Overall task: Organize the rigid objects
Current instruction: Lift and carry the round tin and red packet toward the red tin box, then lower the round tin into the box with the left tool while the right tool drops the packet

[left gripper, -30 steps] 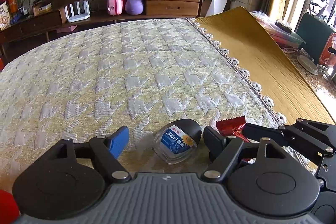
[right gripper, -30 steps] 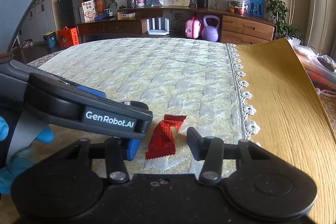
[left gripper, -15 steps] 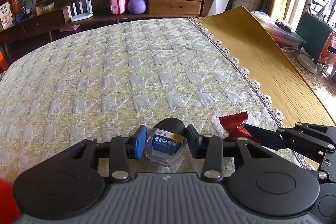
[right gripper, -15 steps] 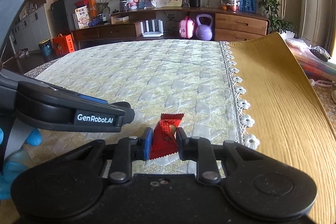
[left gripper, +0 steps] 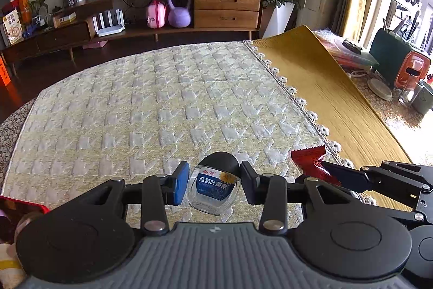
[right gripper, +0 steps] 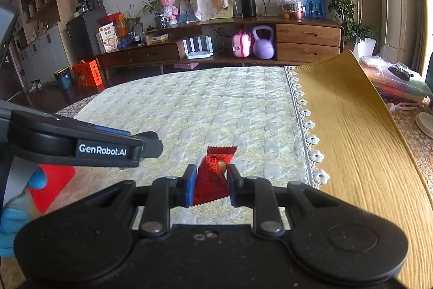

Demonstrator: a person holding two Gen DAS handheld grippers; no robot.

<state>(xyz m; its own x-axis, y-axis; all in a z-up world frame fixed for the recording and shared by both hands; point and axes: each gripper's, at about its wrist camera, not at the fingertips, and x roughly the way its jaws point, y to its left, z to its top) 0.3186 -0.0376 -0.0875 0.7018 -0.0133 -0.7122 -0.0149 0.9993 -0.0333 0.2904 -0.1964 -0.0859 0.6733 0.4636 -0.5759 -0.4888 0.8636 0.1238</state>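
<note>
Left gripper (left gripper: 213, 182): the fingers (left gripper: 180, 186) stand narrowly parted on either side of a small glass bottle (left gripper: 214, 190) with a black cap and a blue label. The blue pad sits just beside the bottle's left wall; a thin gap shows at the right finger. Whether the pads actually press the glass cannot be told from this view. The bottle appears raised off the quilted houndstooth cloth (left gripper: 162, 104) covering the desk.

Right gripper (right gripper: 210, 184): the fingers (right gripper: 189, 184) are closed almost fully on a red snack packet (right gripper: 212, 178), pinching its lower half; the crimped top edge stands free above the pads.

The left wrist view alone shows the bottle. It also shows the red snack packet (left gripper: 311, 161) from the side, with the right gripper (left gripper: 333, 175) reaching in from the right edge. The right wrist view alone shows the packet face-on between the pads, the left gripper's body marked "GenRobot.AI" at left, and a blue-gloved hand (right gripper: 16, 207) behind it; the bottle is hidden there.

Beyond the lace trim lies a mustard-yellow cloth (right gripper: 357, 142). Further off stands a wooden sideboard (left gripper: 227, 8) carrying a purple kettlebell (left gripper: 179, 11) and a pink case (left gripper: 156, 15).
</note>
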